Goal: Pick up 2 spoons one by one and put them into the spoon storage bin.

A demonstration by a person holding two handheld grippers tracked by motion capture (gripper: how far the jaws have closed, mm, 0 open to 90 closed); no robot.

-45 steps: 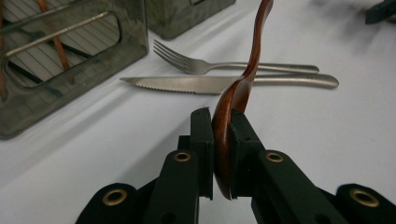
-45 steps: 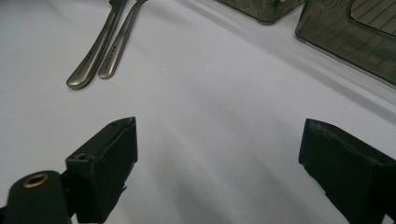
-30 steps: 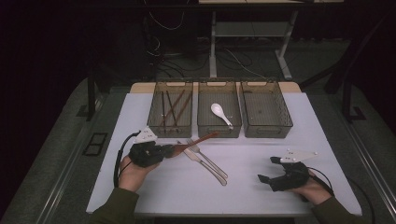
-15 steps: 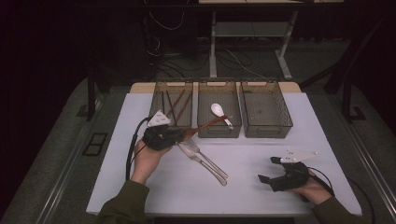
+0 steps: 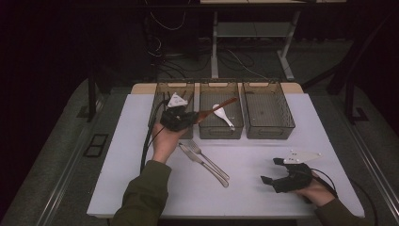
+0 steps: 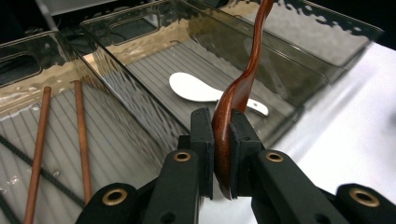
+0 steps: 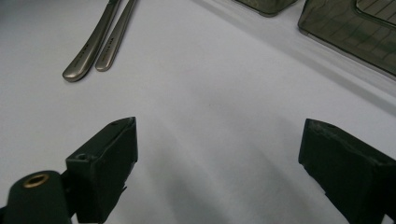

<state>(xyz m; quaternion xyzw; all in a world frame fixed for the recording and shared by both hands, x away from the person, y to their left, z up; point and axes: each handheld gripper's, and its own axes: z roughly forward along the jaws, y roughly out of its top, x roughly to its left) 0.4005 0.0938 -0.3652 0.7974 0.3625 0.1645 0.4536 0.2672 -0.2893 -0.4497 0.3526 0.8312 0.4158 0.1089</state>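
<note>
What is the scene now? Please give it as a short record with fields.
left gripper: shut on the wooden spoon, held above the bins
right gripper: open, resting low over the white table
left bin: holds brown chopsticks
middle bin: holds a white spoon
right bin: nothing seen inside
on the table: a metal fork and knife, side by side

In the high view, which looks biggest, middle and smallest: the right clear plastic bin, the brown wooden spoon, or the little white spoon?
1. Right clear plastic bin: biggest.
2. Brown wooden spoon, held by the left gripper.
3. Little white spoon: smallest, though part of the wooden spoon is hidden in the jaws.
</note>
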